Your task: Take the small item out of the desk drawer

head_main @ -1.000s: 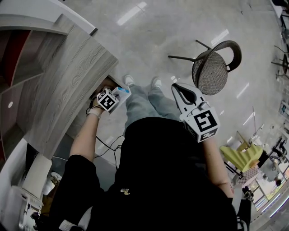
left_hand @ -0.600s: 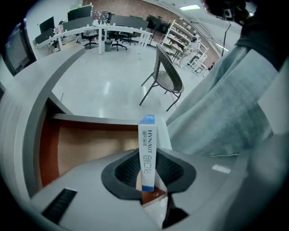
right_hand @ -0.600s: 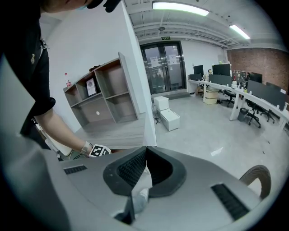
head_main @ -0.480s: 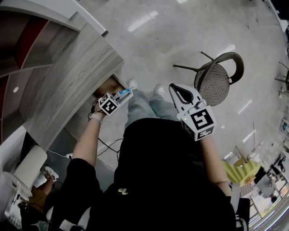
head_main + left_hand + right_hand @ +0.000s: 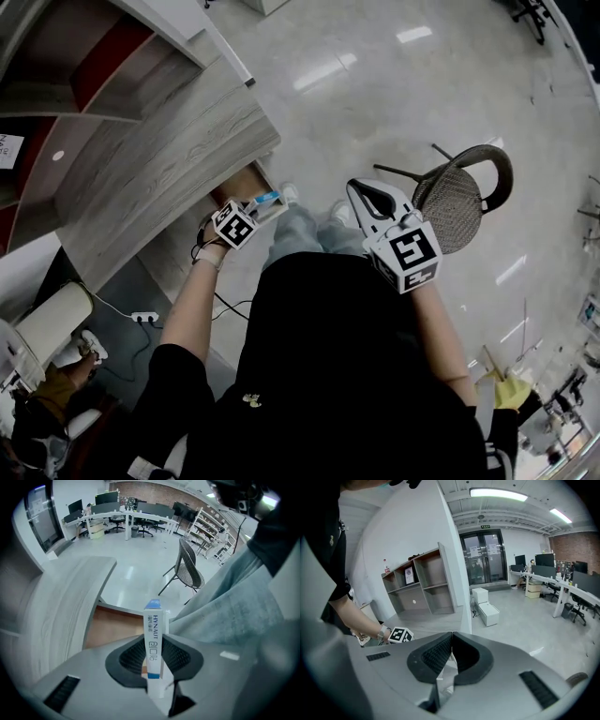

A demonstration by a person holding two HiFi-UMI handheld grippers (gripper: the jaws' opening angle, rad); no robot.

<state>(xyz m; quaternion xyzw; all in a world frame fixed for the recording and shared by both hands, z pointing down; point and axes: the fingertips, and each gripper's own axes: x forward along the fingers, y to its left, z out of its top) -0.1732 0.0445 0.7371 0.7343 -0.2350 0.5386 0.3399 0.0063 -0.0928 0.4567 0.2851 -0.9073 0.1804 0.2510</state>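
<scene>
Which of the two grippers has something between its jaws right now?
The left gripper: its pads clamp a slim white-and-blue box. The right gripper has its jaws closed together with nothing between them.

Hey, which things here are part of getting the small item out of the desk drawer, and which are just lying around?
Part of the job: small box, gripped in the left tool; open drawer; desk.
Just lying about: chair; shelf unit; power strip on the floor; right tool, shut and empty.
</scene>
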